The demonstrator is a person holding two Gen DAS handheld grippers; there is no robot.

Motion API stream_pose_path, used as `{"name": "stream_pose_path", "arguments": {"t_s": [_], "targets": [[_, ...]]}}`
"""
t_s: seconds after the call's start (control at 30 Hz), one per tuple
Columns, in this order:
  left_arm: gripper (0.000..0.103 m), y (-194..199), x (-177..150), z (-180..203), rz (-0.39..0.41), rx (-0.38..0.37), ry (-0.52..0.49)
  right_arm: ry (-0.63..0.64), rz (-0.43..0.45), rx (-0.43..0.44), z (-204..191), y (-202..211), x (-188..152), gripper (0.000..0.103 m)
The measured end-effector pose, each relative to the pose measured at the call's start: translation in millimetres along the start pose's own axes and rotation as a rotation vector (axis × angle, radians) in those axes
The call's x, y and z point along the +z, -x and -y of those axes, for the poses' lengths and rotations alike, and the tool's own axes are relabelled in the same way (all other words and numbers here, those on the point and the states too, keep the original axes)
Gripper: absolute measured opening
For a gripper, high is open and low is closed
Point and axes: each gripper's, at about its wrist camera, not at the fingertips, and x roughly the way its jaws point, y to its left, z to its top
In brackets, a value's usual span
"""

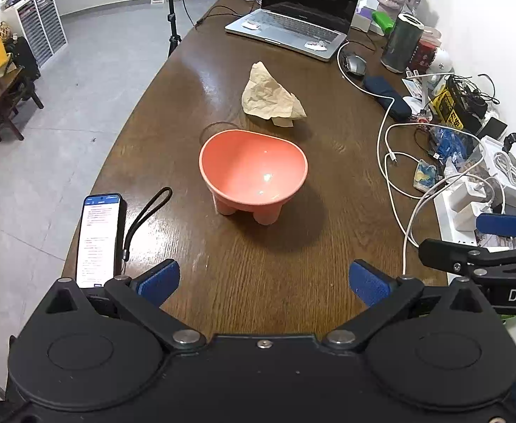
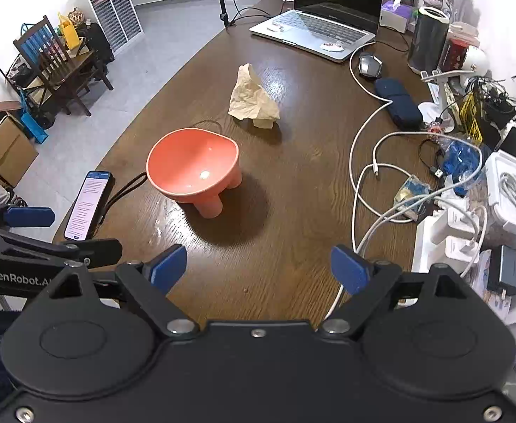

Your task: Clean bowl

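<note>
While both jaws gape empty, bowl [image 1: 253, 172] mid-table, crumpled paper [image 1: 270, 97] beyond, phone [image 1: 99, 239] at edge.

Salmon-pink bowl [image 1: 254, 169] on a dark brown wood-grain table [image 1: 258, 282].
Crumpled paper [image 1: 270, 95] is beige; both grippers, left gripper [image 1: 264, 282] and right gripper [image 2: 259, 268], are black with blue pads; the laptop [image 1: 293, 24] is silver with a black screen.

Home office or small lab workroom. Long dark wooden table [image 1: 258, 282] carries an open laptop [image 1: 293, 24] at the far end, mouse [image 1: 354, 63] beside it; chargers and white cables [image 2: 363, 183] crowd the right edge. Grey tiled floor, white drawer cabinet [image 2: 116, 10], tripod stand [image 1: 173, 10], cardboard box [image 2: 7, 151].
</note>
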Motion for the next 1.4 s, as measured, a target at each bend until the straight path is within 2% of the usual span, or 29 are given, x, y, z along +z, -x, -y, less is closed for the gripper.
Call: {"name": "stream_pose_path", "arguments": {"t_s": [0.53,1.4], "targets": [[0.103,2,-8,11,0.009,0.017,-0.019,0.001,0.012,-0.021,-6,7,-25,0.092],[0.103,-14,8,-7,-0.020,0.000,-0.014,0.019,0.000,-0.034,-10,-5,-7,0.092]]}}
